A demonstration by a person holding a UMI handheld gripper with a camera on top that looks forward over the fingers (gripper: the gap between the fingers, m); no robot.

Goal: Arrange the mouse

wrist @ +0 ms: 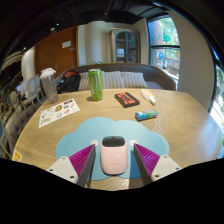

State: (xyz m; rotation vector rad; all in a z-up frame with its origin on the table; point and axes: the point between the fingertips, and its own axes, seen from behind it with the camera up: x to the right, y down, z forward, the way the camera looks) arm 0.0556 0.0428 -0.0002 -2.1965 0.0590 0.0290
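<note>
A pink-white mouse (pixel 114 157) with a black top lies on a light blue cloud-shaped mouse pad (pixel 100 131) on the wooden table (pixel 180 130). My gripper (pixel 115 160) is open. The mouse stands between the fingers, with a narrow gap at each side. The magenta pads (pixel 84 159) flank the mouse's sides. The near end of the mouse reaches the pad's front edge.
Beyond the pad stand a green can (pixel 95 84), a black and red box (pixel 126 98), a white object (pixel 149 96) and a teal object (pixel 146 115). A printed leaflet (pixel 58 112) and a clear jug (pixel 48 84) are at the left. A sofa (pixel 125 74) is behind the table.
</note>
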